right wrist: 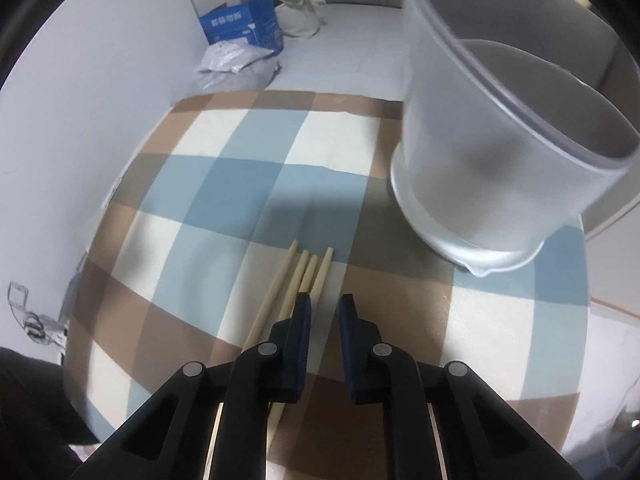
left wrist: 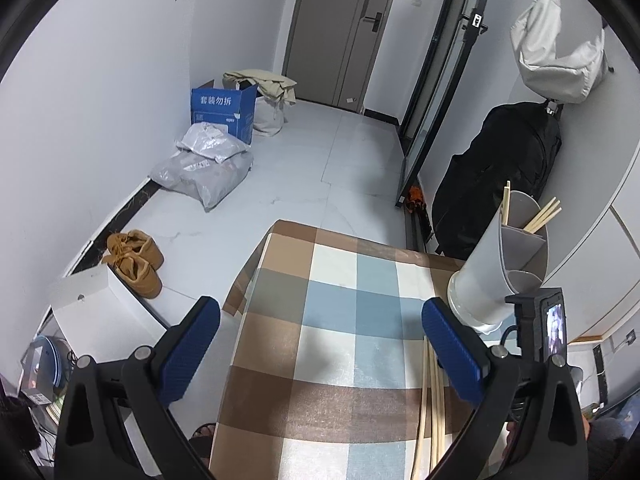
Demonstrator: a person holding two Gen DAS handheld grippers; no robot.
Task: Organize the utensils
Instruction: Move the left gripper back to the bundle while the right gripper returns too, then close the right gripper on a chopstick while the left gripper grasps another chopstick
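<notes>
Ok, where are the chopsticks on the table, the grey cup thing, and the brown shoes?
loose chopsticks (right wrist: 298,270), right wrist view, on their tips lying on the checked cloth.
grey holder (right wrist: 472,184), right wrist view, on its frosted outer wall.
brown shoes (left wrist: 138,264), left wrist view, on the nearer shoe's upper.
</notes>
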